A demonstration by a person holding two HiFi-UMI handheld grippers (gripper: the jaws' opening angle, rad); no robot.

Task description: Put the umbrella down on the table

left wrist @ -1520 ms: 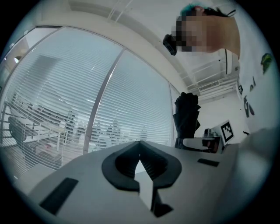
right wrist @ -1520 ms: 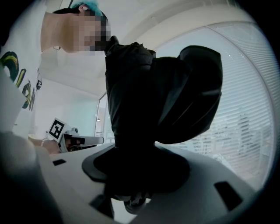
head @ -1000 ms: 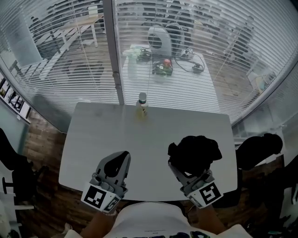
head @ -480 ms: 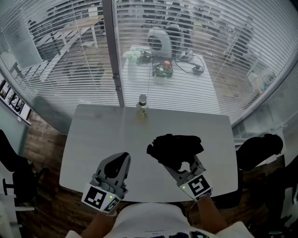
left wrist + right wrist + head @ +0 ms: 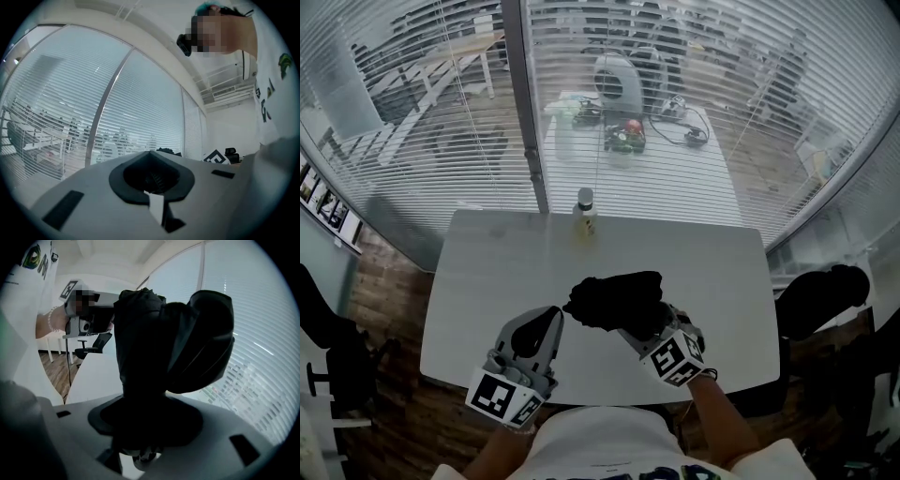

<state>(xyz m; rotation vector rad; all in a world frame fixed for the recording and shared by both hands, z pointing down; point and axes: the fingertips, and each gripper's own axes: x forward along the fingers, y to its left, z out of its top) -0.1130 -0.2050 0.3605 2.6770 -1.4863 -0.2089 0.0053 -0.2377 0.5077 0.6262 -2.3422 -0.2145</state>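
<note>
A folded black umbrella (image 5: 614, 300) hangs low over the white table (image 5: 487, 272), its bundle tilted toward the left. My right gripper (image 5: 639, 325) is shut on its near end, and the marker cube shows just behind. In the right gripper view the umbrella (image 5: 154, 343) fills the space between the jaws of the right gripper (image 5: 145, 416) and hides their tips. Whether the umbrella touches the tabletop I cannot tell. My left gripper (image 5: 546, 322) rests near the table's front edge, left of the umbrella, its jaws together and empty; the left gripper (image 5: 150, 153) points level at the blinds.
A small bottle (image 5: 586, 214) stands at the table's far edge by the window post. Glass with blinds (image 5: 675, 187) runs behind the table. Black chairs sit to the right (image 5: 820, 300) and to the left (image 5: 323, 323).
My right gripper has come down and swung left with the umbrella, from the right front of the table toward its middle. The left gripper has stayed put.
</note>
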